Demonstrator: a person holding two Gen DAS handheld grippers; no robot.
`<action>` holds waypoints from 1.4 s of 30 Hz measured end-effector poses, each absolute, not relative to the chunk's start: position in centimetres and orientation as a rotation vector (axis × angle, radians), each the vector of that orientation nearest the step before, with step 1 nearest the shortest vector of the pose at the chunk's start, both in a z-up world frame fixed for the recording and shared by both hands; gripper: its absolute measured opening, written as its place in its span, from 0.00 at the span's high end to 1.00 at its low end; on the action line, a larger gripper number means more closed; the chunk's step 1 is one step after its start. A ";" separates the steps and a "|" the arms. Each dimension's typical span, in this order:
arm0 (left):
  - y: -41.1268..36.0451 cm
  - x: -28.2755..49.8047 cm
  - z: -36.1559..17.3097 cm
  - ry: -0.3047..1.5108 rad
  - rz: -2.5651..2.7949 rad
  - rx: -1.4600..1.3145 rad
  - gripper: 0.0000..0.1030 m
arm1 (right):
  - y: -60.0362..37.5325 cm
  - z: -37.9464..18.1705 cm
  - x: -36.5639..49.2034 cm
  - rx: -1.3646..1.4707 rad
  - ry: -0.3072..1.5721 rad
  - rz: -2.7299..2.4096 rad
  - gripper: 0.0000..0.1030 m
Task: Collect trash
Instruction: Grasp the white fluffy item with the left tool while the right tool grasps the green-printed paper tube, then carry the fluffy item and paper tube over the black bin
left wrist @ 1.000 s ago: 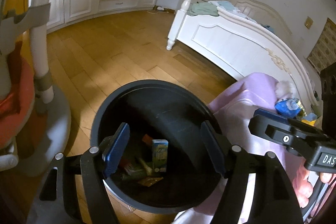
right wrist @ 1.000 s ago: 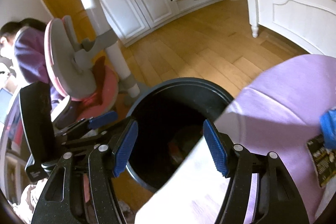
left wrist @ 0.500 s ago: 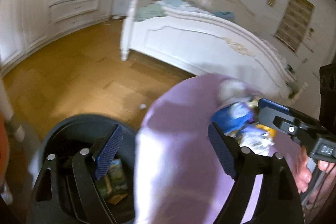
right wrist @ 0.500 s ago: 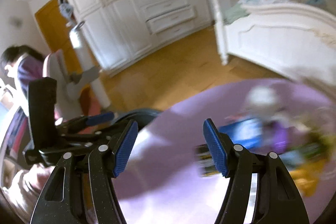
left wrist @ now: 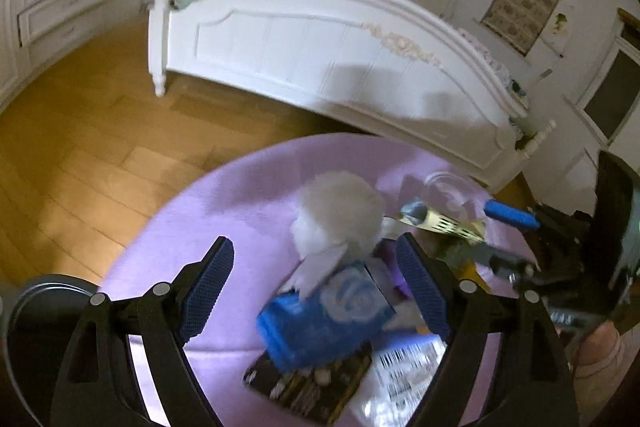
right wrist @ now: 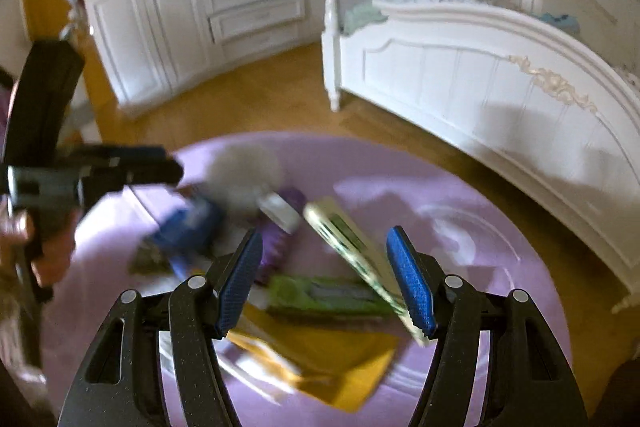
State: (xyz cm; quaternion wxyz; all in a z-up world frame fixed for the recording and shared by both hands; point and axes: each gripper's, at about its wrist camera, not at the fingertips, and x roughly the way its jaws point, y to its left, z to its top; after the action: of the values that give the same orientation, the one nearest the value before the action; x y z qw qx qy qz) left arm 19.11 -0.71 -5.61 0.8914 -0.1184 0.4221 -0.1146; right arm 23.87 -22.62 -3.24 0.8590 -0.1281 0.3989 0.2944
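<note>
On the round purple table [left wrist: 208, 211], near its middle and toward the edge closest to the person, lies a loose heap of trash. From the left wrist view the left gripper [left wrist: 316, 291] hangs above that heap with its jaws spread wide; they have just been opening further, and nothing is pinched between them. Below the gap sits a blue tissue pack [left wrist: 328, 319] with a white fluffy ball [left wrist: 340, 215] resting against its far end, and under the pack's near end lie a dark printed packet [left wrist: 308, 383] and a white barcoded wrapper [left wrist: 404, 371], close to the table's near edge. A clear plastic cup [left wrist: 448, 195] stands farther back, toward the far right edge. At the table's left edge, lower down, the rim of a dark bin [left wrist: 36, 299] shows. From the right wrist view the right gripper [right wrist: 328, 279] is also held over the heap, jaws apart and empty. Between its blue pads [right wrist: 408, 283] a pale striped wrapper [right wrist: 352, 247] lies slanted across a green packet [right wrist: 328, 297], with a yellow envelope [right wrist: 340, 359] nearer the table's near edge and a purple tube [right wrist: 280, 243] to the left; all are blurred. Beyond the table stand a white bed [right wrist: 480, 75] and a white wardrobe [right wrist: 180, 7] on a wooden floor [left wrist: 80, 155].
</note>
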 end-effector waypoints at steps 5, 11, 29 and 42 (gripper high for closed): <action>-1.4 21.6 -7.1 0.912 -0.243 -0.283 0.20 | -23.1 -5.6 25.1 -0.298 0.877 0.610 0.45; -2.4 23.1 -7.7 0.951 -0.248 -0.280 0.37 | -23.5 -6.5 26.1 -0.251 0.894 0.626 0.69; -1.9 16.4 -1.6 0.760 -0.307 -0.305 0.61 | -27.3 -0.9 22.7 0.014 0.784 0.605 0.86; 6.0 6.5 0.7 0.643 -0.175 -0.334 0.61 | -19.9 4.7 15.5 -0.006 0.725 0.762 0.88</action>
State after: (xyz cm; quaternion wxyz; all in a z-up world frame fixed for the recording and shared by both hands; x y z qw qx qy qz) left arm 6.50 5.97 0.73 0.9314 -0.1630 0.3142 -0.0853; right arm 15.50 -19.91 4.71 0.8649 -0.0030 0.3462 0.3635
